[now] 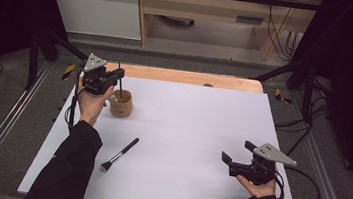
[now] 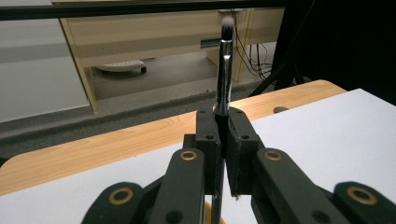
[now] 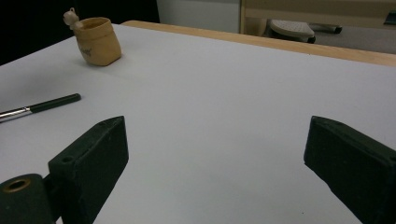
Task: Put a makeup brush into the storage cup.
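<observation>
Brush drop-off in hand: near, lower right of the high view, our right gripper idles with jaws wide. Farther, upper left, our left gripper clamps a thin brush upright over the cup. Next: lower and release.

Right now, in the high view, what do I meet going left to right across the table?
Left gripper holding a thin brush upright over the wooden cup → flat makeup brush lying on the white sheet → right gripper, jaws open.
</observation>
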`<control>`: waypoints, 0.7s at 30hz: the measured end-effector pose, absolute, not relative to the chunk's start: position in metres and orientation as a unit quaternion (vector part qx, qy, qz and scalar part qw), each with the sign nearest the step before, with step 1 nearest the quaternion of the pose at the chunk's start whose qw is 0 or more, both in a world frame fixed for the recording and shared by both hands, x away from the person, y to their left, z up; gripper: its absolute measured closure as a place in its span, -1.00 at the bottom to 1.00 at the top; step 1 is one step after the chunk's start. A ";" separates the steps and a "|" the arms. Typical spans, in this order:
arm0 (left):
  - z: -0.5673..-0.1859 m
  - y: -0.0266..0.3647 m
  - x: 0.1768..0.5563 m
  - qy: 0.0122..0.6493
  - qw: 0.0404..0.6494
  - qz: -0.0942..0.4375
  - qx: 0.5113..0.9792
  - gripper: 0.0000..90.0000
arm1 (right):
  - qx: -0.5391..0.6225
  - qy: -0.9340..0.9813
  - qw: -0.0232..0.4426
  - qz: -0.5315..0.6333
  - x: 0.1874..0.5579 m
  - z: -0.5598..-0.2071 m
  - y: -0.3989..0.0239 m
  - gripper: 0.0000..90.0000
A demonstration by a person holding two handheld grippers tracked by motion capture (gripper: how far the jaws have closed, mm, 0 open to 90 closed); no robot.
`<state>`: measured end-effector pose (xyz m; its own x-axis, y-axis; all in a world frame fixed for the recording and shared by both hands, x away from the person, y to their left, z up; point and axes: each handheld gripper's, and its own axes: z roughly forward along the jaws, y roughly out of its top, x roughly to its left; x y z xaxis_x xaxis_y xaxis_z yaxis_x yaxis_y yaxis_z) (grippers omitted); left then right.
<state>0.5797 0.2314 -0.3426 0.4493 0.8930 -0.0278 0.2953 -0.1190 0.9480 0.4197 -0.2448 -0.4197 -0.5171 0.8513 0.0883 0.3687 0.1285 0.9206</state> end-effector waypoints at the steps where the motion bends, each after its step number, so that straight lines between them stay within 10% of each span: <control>1: -0.343 0.231 0.581 0.433 0.503 0.298 0.686 0.88 | 0.428 0.712 0.240 0.502 0.420 -0.420 -0.245 -0.84; 21: -0.364 0.232 0.592 0.449 0.483 0.297 0.691 0.88 | 0.427 0.713 0.239 0.502 0.420 -0.420 -0.243 -0.84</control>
<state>0.5921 0.2317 -0.3644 0.4208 0.9068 -0.0237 0.3335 -0.1304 0.9337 0.4199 -0.2432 -0.4204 -0.5213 0.8488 0.0884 0.3699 0.1313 0.9198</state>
